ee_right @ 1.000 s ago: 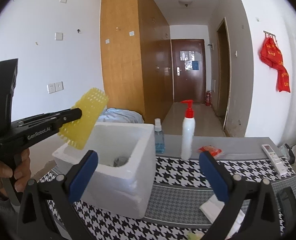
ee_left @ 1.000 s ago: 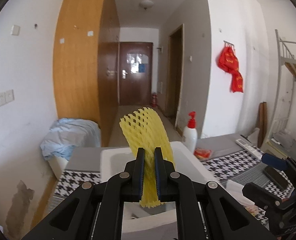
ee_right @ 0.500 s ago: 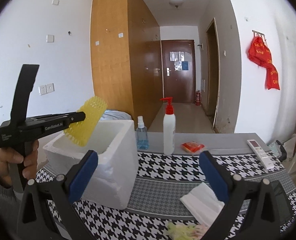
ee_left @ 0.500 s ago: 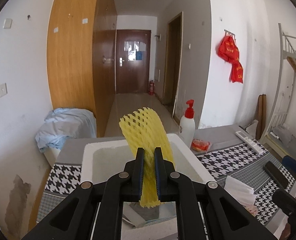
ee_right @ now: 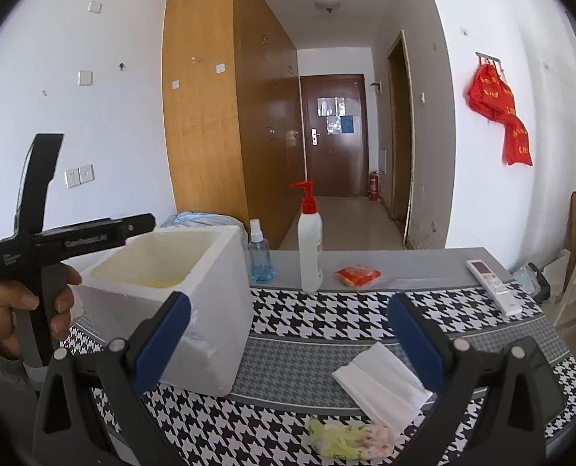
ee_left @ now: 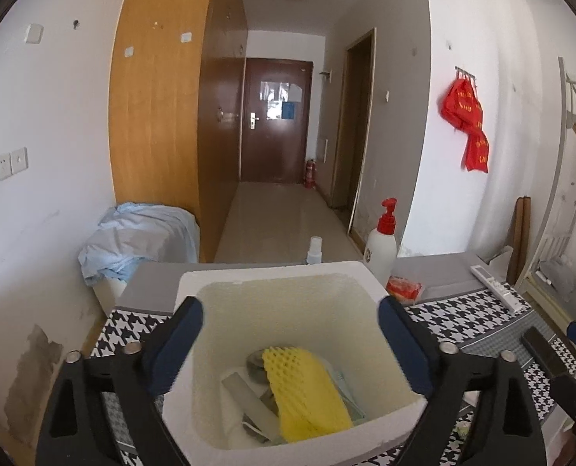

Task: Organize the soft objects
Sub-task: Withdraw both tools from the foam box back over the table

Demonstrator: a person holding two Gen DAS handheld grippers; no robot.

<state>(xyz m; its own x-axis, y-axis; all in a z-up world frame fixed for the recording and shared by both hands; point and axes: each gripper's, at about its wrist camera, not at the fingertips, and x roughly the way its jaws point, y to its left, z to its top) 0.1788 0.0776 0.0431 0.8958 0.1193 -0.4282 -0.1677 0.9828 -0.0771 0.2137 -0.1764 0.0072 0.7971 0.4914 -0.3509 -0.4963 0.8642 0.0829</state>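
A: Since the yellow foam net (ee_left: 305, 392) now lies loose in the white foam box (ee_left: 272, 272), on top of the grey and white bits already down there, what could still spoil it?

B: The left gripper (ee_left: 290, 334) hangs right over the box's mouth, its jaws opening wide with nothing pinched between them. If it pulls away carelessly, one finger could catch the rim and tip or shove the box (foam that light looks easy to slide). The net is springy too; I'd judge it could ride up if more things get dropped onto it.

A: And the right gripper (ee_right: 288, 336)?

B: Spread wide and empty, above the houndstooth tablecloth (ee_right: 327, 318). The folded white tissue (ee_right: 381, 382) and the crumpled yellow-green wrapper (ee_right: 346, 440) lie just below it. A thin tissue may slip out of broad pads or come up only partly.

A: What does each camera miss?

B: Only the left wrist view looks down into the box and shows the net. The right wrist view sees the box from outside, with a faint yellow tint inside, but shows the person's hand (ee_right: 23, 310) on the left tool, plus the tissue and wrapper, which the left view misses.
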